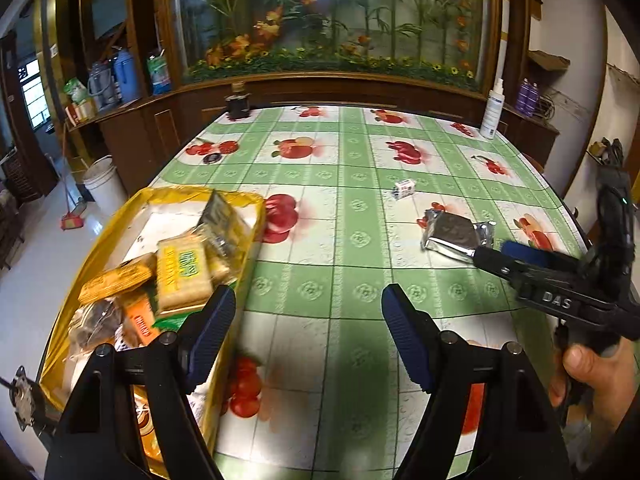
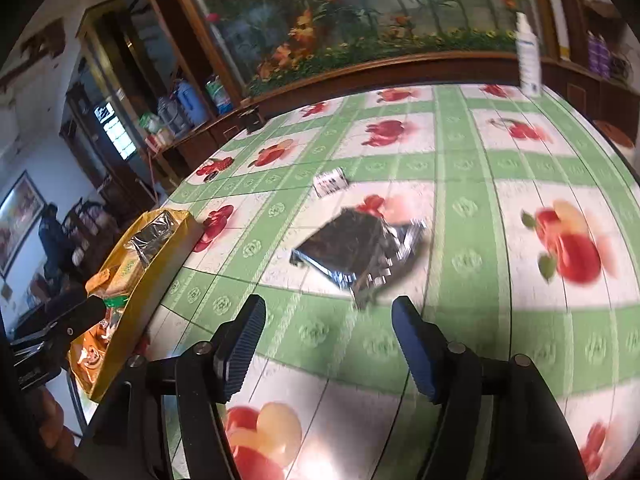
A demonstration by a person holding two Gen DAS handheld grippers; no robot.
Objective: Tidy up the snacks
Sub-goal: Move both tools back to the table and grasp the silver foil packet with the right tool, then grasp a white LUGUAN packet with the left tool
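Observation:
A yellow tray (image 1: 250,204) at the table's left holds several snack packets, among them a yellow cracker pack (image 1: 182,276) and an orange pack (image 1: 140,322). My left gripper (image 1: 308,292) hovers open beside the tray's right wall, with nothing between its fingers. A silver foil packet (image 2: 352,244) lies flat on the fruit-print tablecloth (image 2: 472,216), and a small white box (image 2: 330,182) sits beyond it. My right gripper (image 2: 329,304) is open just short of the foil packet. The packet's near corner reaches toward the gap and no pad touches it. In the left wrist view the right gripper (image 1: 496,254) comes in from the right at the foil packet (image 1: 454,232).
A white spray bottle (image 1: 493,112) stands at the far right table edge, and a dark jar (image 1: 238,104) at the far left. A small dark disc (image 1: 212,158) lies nearby. A wooden cabinet with a planted glass case runs behind. A white bucket (image 1: 104,184) stands on the floor.

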